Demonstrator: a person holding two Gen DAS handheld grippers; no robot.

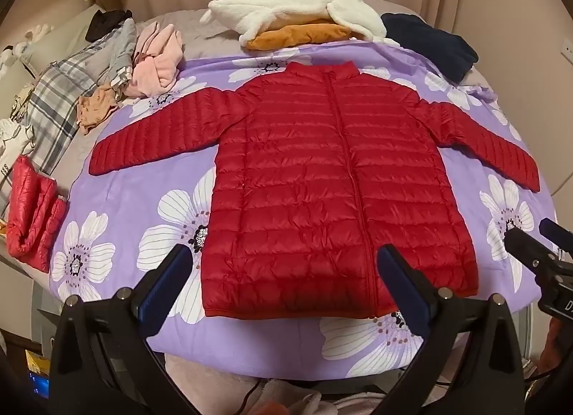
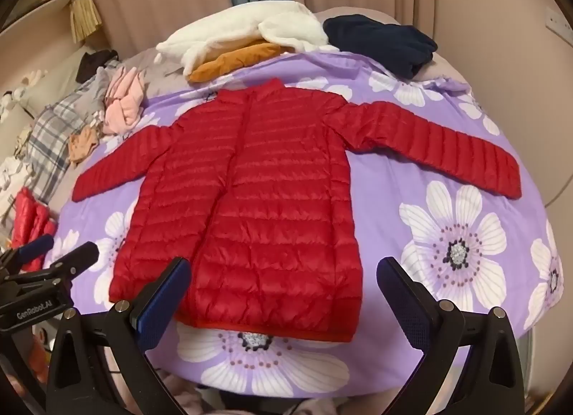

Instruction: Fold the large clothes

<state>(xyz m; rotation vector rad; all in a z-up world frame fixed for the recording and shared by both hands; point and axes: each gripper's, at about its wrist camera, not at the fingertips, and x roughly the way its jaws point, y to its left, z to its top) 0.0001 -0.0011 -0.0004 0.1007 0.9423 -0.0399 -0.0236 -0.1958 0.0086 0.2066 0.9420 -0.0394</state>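
A red quilted puffer jacket [image 1: 315,178] lies flat and zipped on a purple flowered sheet [image 1: 143,192], collar away from me, both sleeves spread out to the sides. It also shows in the right wrist view [image 2: 258,200]. My left gripper [image 1: 286,264] is open and empty, held above the jacket's hem. My right gripper [image 2: 283,275] is open and empty, above the hem's right part. The right gripper also shows at the right edge of the left wrist view [image 1: 533,235], and the left gripper at the left edge of the right wrist view [image 2: 61,250].
A folded red puffer garment [image 1: 32,214] lies at the bed's left edge. Loose clothes [image 1: 154,63] are piled at the back left. A white fleece over an orange garment [image 1: 297,20] and a navy garment [image 1: 429,42] lie at the back. Curtains hang behind.
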